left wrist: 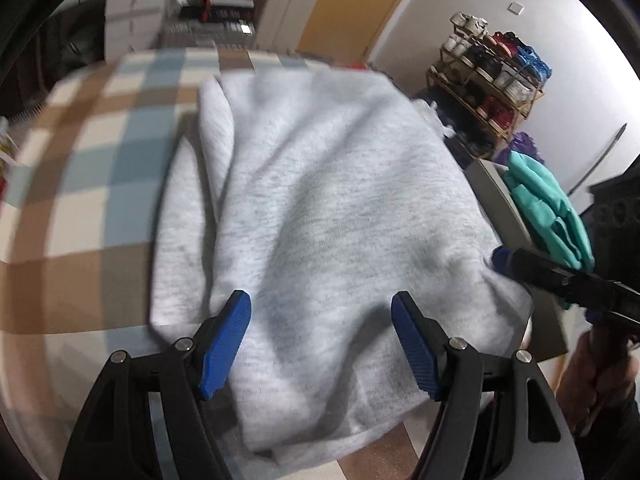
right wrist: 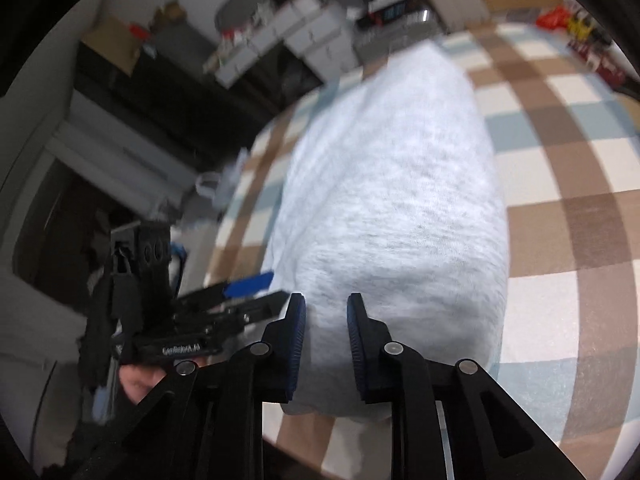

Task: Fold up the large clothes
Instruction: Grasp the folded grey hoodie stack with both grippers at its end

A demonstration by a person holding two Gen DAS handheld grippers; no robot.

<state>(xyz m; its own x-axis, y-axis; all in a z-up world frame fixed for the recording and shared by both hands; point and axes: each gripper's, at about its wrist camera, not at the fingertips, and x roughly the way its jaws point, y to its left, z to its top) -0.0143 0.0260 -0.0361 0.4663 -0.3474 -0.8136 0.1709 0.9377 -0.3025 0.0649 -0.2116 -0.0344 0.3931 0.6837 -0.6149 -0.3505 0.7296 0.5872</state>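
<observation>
A light grey sweatshirt (left wrist: 320, 184) lies folded into a thick oblong on a checked cover (left wrist: 80, 168). In the left wrist view my left gripper (left wrist: 322, 312) hovers over its near end, open, with blue pads wide apart and only flat cloth below. My right gripper (left wrist: 502, 258) comes in from the right and its tip meets the garment's right edge. In the right wrist view the sweatshirt (right wrist: 392, 200) runs away from my right gripper (right wrist: 326, 306), whose jaws stand a narrow gap apart over the cloth's near end; no fold shows pinched between them. My left gripper (right wrist: 266, 290) is at the left.
A shoe rack (left wrist: 488, 80) stands at the back right. A teal garment (left wrist: 548, 208) lies on a grey box beside the bed. White drawers (left wrist: 132, 12) and shelves fill the far wall. A hand (right wrist: 136, 380) holds the left tool. The checked cover (right wrist: 580, 208) spreads right.
</observation>
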